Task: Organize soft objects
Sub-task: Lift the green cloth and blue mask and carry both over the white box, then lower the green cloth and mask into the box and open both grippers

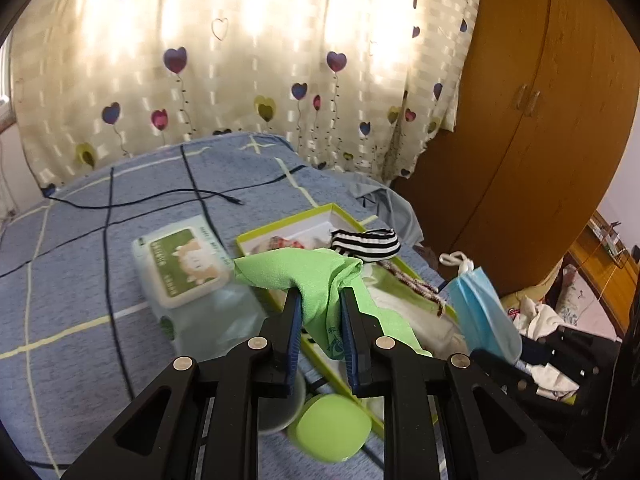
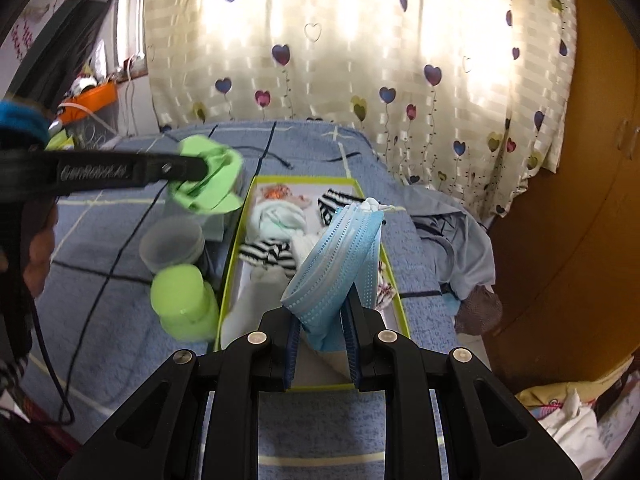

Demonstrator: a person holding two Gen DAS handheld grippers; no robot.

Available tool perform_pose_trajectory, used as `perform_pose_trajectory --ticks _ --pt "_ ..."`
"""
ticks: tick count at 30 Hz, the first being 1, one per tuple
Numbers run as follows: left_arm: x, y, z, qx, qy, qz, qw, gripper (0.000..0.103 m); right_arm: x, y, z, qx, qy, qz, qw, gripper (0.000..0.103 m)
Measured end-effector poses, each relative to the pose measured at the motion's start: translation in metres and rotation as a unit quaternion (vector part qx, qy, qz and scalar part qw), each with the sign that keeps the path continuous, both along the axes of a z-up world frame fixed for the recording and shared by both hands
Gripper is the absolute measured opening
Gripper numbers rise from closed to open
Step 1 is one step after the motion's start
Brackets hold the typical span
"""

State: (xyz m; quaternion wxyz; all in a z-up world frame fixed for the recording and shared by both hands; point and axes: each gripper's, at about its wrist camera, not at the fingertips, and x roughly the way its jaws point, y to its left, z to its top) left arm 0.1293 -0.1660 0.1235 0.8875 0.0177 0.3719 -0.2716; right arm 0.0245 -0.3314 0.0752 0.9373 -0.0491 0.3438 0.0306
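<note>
Left tongs (image 1: 320, 296) grip green cloth (image 1: 316, 276), which partly hides the box (image 1: 280, 232)

Green cloth (image 1: 320, 280), pale-blue mask (image 2: 340, 256), striped black-and-white sock (image 1: 366, 243), blue checked bedspread (image 1: 80, 280).

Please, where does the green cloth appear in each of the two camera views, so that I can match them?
Left wrist view: the green cloth is at lower centre, clamped in the left gripper.
Right wrist view: it is bunched at upper left, at the tip of that gripper, which reaches in from the left edge.
Shared landmark: the shallow green-rimmed cardboard box of soft items, beside the cloth.
</note>
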Motion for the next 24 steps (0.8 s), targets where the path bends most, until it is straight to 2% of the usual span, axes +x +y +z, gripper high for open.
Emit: perform_pose_trajectory --ticks 8,17,24 --pt "0.026 -0.025 -0.009 0.012 0.017 -0.014 0.9997 0.017 0.007 -0.017 0.001 -0.012 0.003 0.002 1.000 0.021" --pt "0.044 -0.042 -0.023 0.023 0.034 -0.022 0.9989 0.017 0.032 -0.015 -0.024 -0.022 0.064 0.062 0.996 0.021" --pt "0.053 -0.051 -0.033 0.031 0.051 -0.024 0.9979 0.017 0.030 -0.007 -0.034 -0.029 0.073 0.091 0.993 0.021"
